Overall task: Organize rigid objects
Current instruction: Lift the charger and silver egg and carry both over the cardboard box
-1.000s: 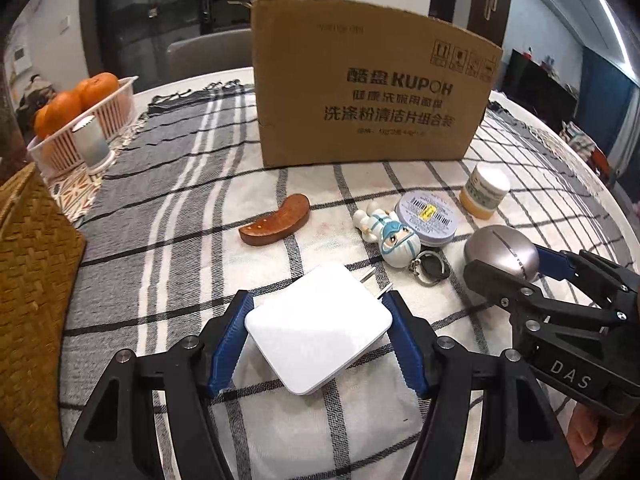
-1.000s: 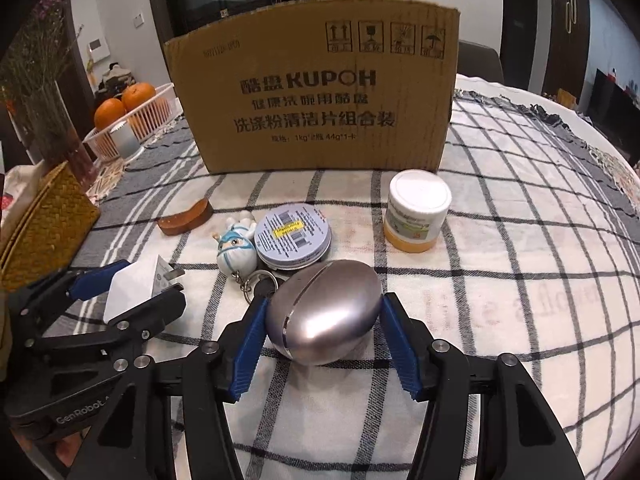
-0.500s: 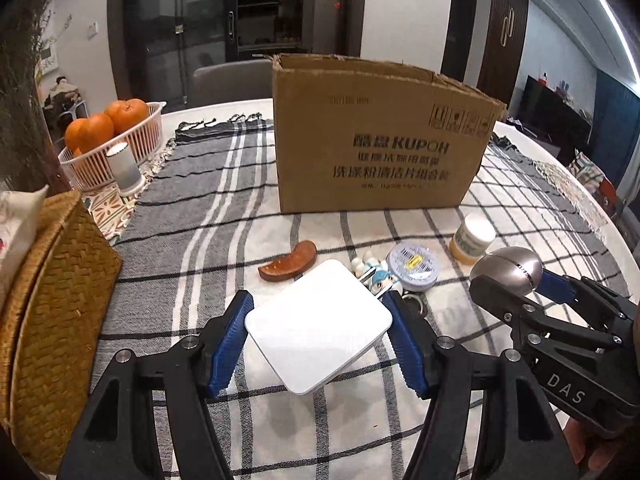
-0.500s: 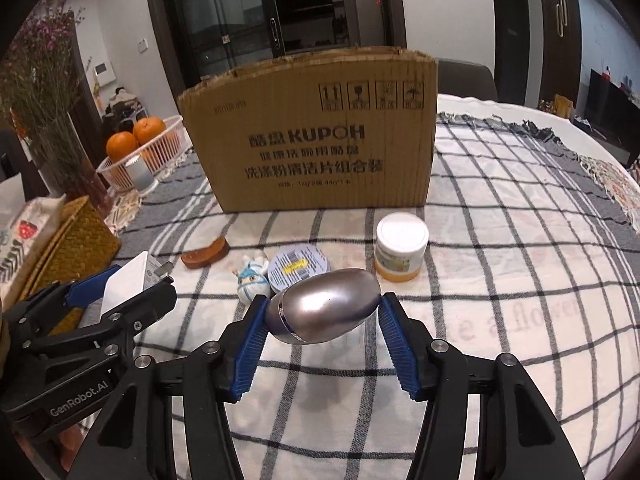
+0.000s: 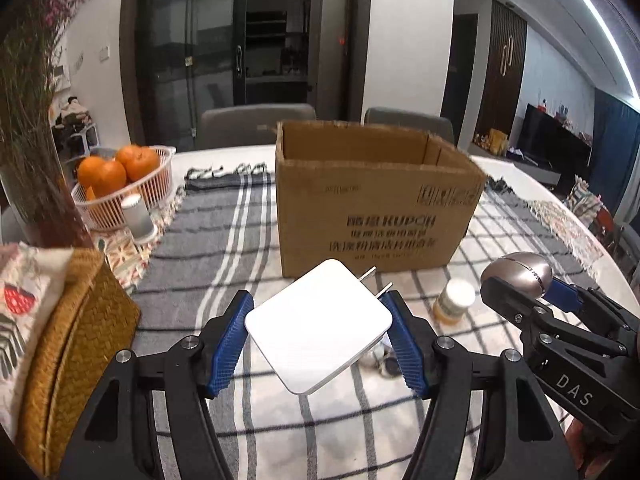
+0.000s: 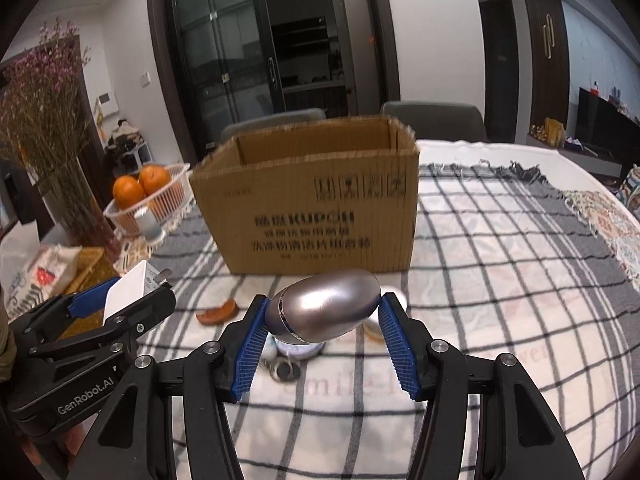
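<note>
- Blue ribbed fingers (image 5: 230, 344) of the left gripper (image 5: 320, 340) stand about half open and press on two opposite edges of a white charger (image 5: 318, 326), a flat, glossy, round-cornered square whose two metal prongs point away toward the cardboard box (image 5: 372, 200).
- Left wrist view: the charger hangs clear above the checked tablecloth (image 5: 224, 232), with the open-topped box straight ahead; its corrugated walls are matt brown with dark print on the front. A small white-capped jar (image 5: 456, 300) stands on the cloth just before the box. At right, the right gripper (image 5: 516, 276) carries a silver egg-shaped case (image 5: 520, 272).
- Judged step: both picks look done and the carry to the box is in hand. The next move calls for height to clear the front wall, then release over the opening.
- Right wrist view: the right gripper (image 6: 324, 332), rather less than half open, clamps the silver case (image 6: 324, 310) by its flanks; the shell is smooth brushed metal with a seam ring near one end, held off the cloth and short of the box (image 6: 308, 204).
- That curved, slick shell may slip in the ribbed pads, so a steady grip matters.
- Below it lie a brown curved piece (image 6: 218, 312), a round tin and a key ring, partly hidden. At left, the left gripper (image 6: 120, 304) shows the charger (image 6: 132, 292) edge-on.
</note>
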`<state>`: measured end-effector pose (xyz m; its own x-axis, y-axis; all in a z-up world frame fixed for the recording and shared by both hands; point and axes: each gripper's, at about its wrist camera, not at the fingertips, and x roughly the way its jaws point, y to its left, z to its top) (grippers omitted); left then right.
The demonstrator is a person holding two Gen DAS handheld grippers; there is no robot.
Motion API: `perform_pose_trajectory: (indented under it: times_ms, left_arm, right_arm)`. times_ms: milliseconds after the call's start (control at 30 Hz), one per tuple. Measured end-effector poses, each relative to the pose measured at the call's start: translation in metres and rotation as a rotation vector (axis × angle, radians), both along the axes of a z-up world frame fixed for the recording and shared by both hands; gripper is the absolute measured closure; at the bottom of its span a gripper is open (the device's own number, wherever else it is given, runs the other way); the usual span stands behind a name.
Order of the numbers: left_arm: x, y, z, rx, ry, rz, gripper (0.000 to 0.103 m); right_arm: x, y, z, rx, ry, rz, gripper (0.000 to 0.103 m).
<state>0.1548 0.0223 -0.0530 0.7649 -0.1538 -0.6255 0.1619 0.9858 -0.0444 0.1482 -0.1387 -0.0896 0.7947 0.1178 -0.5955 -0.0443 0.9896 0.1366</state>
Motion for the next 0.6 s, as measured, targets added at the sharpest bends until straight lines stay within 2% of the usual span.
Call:
perform_pose_trajectory:
  times_ms: [333, 600]
  left_arm:
    - [0.007, -0.002, 0.035, -0.009, -0.078, 0.014, 0.037]
    - [0.018, -0.004, 0.058, -0.012, -0.116, 0.014, 0.037]
  right_arm:
    - [0.005, -0.006, 0.035, 0.020, -0.092, -0.024, 0.046]
    - [0.012, -0.007, 0.054, 0.033, -0.131, -0.028, 0.046]
